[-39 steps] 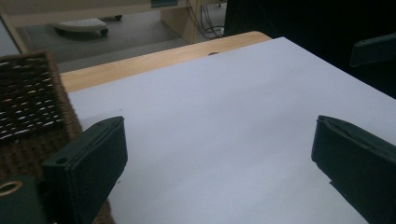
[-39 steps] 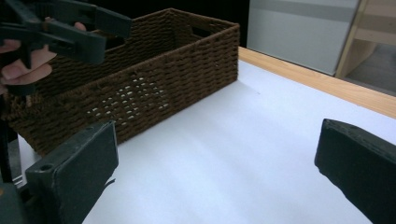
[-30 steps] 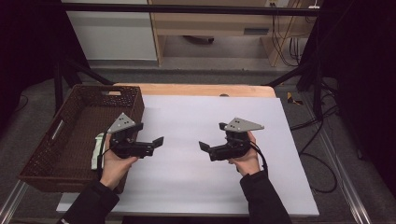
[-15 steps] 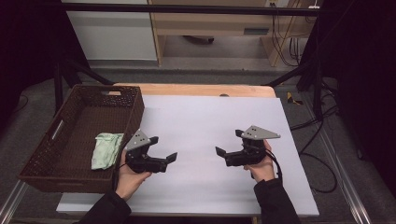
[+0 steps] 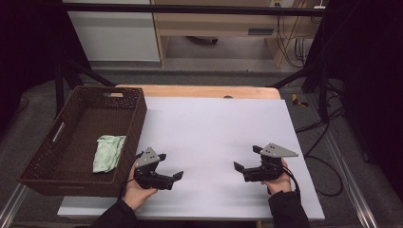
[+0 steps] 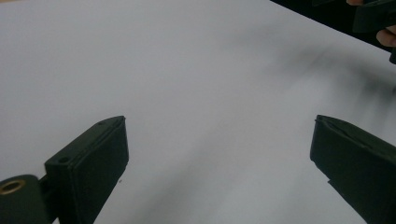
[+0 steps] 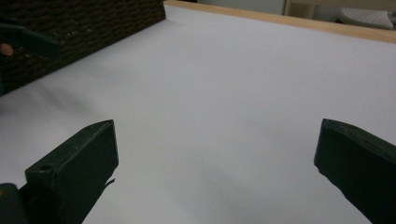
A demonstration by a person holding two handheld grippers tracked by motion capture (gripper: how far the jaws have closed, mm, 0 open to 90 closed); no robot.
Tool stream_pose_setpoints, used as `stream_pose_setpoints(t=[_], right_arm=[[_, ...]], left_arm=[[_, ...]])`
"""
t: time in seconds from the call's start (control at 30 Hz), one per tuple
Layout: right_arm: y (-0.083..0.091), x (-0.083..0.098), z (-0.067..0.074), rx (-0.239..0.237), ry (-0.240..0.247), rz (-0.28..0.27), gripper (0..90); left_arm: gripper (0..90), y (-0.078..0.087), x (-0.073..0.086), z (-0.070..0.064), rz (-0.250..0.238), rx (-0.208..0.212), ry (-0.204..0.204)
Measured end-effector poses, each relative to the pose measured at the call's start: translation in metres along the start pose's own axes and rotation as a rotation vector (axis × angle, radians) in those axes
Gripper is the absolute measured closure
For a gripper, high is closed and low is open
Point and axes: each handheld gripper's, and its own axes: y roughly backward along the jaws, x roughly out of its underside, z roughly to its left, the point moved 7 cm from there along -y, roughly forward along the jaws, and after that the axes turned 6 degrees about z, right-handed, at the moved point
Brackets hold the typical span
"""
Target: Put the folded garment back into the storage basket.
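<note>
Left hand-held gripper sits low over the near left part of the table in the high view, jaws spread and nothing between them. Right hand-held gripper mirrors it on the near right, also spread wide and empty, the two pointing at each other across bare white surface. Just left of the left one is the brown wicker basket, and the pale green cloth lies crumpled on its floor, toward the near right side.

Left gripper view: both black jaws far apart, only white table between them, with the other hand at the far right corner.

Right gripper view: same deal, jaws wide, white table, and the basket wall at the far left.

My guess is that cloth is light, soft and floppy, not fragile at all, so pinch a raised fold near the middle rather than a flat edge, or it'll just slide
</note>
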Motion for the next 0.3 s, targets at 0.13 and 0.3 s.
stream_pose_setpoints(t=[0.13, 0.3], right_arm=[[-0.001, 0.011, -0.006, 0.009, -0.002, 0.021, 0.0], [0.001, 0.02, -0.008, 0.007, -0.015, 0.032, 0.0]], left_arm=[[3.8, -0.003, 0.007, 0.0, 0.015, 0.009, 0.003], [3.8, -0.002, 0.011, 0.004, 0.021, -0.01, -0.001]])
